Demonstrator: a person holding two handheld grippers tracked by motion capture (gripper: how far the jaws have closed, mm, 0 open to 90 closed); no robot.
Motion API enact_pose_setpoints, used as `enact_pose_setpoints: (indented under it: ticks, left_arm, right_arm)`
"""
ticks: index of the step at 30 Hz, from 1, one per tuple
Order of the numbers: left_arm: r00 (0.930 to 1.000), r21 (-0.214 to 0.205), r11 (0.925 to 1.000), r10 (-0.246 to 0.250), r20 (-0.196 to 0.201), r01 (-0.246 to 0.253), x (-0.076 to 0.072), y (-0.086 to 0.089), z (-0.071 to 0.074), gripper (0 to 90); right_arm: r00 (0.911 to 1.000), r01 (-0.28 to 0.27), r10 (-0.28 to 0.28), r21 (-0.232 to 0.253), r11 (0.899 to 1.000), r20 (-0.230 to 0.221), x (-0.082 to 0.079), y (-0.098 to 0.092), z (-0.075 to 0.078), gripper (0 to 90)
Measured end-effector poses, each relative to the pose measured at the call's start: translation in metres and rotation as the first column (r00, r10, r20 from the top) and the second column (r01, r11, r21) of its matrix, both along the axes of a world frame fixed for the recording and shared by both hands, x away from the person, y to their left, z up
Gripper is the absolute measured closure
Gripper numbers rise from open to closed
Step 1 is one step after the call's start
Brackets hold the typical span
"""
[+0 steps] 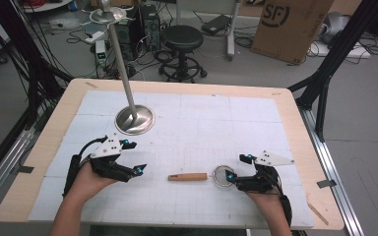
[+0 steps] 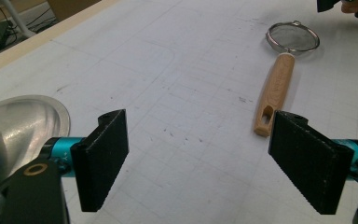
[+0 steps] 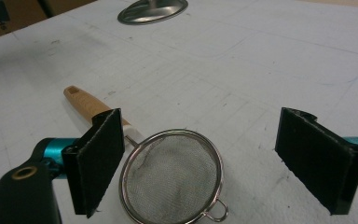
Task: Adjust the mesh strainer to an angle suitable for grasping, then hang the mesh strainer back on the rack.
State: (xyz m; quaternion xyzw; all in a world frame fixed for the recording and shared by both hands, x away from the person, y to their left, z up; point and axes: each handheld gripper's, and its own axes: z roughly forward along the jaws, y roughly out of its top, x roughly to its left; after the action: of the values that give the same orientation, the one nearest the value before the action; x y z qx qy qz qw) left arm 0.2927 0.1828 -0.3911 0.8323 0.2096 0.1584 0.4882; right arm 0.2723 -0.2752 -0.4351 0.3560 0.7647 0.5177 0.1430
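**Both grippers open, strainer lying free between them**

The right gripper [image 1: 236,173] is released: in the right gripper view its two black pads stand wide apart with nothing pressed between them. The strainer [image 3: 175,175] lies flat on the table just ahead of it, its mesh bowl low between the pads and nearer the left-hand one, at about 7 o'clock in that view. The small hanging loop points back toward the gripper, and the wooden handle [image 3: 93,106] runs away toward 10 o'clock.

The left gripper [image 1: 137,158] is also released, pads spread and empty. From it, the handle's holed end sits near its right-hand pad, and the bowl lies farther off toward 1 o'clock.

In the high view the strainer rests at about 6 o'clock on the white gridded mat [image 1: 202,118], handle pointing to 9 o'clock, bowl touching nothing but the mat. The metal stand [image 1: 134,119], with its round base and slanting pole, stands well apart at about 10 o'clock.

Risks, as I judge them: the thin wire rim offers little for flat pads, so closing on the bowl could let it skid or flip. A grip on the handle end alone may let the bowl droop. Carrying it toward the stand, the rim could knock the pole.
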Motion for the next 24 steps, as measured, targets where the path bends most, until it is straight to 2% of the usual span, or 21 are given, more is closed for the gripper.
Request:
enact_pose_setpoints:
  ticks: [7,12,18,24]
  left_arm:
    - [1.0000,-0.001,1.0000,0.007,0.000,-0.007,0.001,0.003,0.000,20.0]
    - [0.9998,-0.023,0.9995,0.021,0.001,-0.021,0.002,0.009,-0.001,19.3]
    - [0.9994,-0.059,0.9977,0.033,0.010,-0.033,0.001,0.016,0.001,19.1]
    - [0.9992,-0.060,0.9975,0.039,0.013,-0.038,0.001,0.017,0.002,19.1]
  right_arm:
    - [1.0000,0.000,0.000,0.001,1.000,0.003,0.000,0.000,0.001,14.5]
    - [1.0000,-0.007,0.007,-0.008,1.000,-0.001,-0.001,0.003,0.002,14.8]
    - [0.9983,-0.056,0.056,-0.021,0.998,0.015,-0.001,0.010,0.008,15.0]
    - [0.9937,-0.110,0.111,-0.053,0.992,0.013,0.001,0.020,0.013,15.4]
